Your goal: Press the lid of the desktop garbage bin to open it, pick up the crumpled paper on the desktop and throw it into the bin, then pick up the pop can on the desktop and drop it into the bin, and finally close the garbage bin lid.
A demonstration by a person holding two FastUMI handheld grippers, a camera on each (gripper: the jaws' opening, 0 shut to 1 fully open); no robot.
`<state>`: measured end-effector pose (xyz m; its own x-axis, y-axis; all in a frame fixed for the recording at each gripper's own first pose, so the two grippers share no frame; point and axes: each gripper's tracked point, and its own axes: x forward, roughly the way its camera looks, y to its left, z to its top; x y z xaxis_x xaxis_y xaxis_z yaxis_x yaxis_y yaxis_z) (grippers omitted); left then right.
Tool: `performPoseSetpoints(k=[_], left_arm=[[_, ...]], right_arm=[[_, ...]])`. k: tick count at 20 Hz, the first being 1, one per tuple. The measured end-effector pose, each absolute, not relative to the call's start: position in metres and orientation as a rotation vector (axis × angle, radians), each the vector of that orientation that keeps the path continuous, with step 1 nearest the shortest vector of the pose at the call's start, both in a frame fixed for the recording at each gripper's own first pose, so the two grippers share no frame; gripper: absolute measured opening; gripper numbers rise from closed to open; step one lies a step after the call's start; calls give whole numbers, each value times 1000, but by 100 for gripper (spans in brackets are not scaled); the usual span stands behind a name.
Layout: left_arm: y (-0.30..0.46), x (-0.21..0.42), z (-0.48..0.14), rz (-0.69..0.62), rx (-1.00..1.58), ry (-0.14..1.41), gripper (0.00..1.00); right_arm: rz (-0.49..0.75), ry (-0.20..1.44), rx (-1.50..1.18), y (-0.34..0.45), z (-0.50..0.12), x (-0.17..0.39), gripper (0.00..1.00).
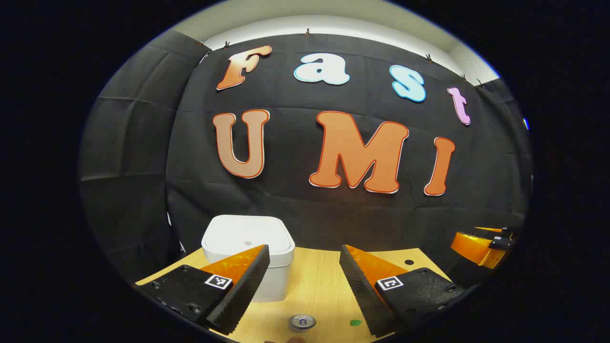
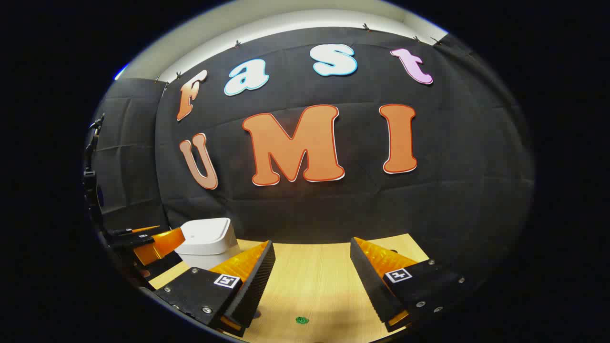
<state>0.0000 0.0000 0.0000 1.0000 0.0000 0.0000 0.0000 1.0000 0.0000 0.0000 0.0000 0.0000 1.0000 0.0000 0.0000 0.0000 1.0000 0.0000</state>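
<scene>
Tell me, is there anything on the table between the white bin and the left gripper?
Only bare wood. In the left gripper view, the open left gripper hangs right before the lidded white plastic bin, on the pale wooden table.

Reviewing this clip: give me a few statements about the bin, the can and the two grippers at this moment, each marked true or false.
1. The garbage bin has its lid closed. True.
2. The left gripper is shut on the pop can. False: its fingers stand apart with nothing between them, and the can stands on the table below them.
3. The right gripper is open. True.
4. The bin lies tipped on its side. False: it stands upright on the table.
5. In the right gripper view, the bin sits to the left, near the left gripper. True.
</scene>
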Motion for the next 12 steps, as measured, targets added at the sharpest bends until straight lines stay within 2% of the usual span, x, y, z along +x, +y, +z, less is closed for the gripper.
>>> performPoseSetpoints(k=[6,12], left_arm=[[7,17,9,-52,1,2,94],[12,23,13,-65,-6,-5,94]], right_arm=[[-126,-42,-93,-11,11,-6,95],[-128,-36,-71,-4,12,-5,95]])
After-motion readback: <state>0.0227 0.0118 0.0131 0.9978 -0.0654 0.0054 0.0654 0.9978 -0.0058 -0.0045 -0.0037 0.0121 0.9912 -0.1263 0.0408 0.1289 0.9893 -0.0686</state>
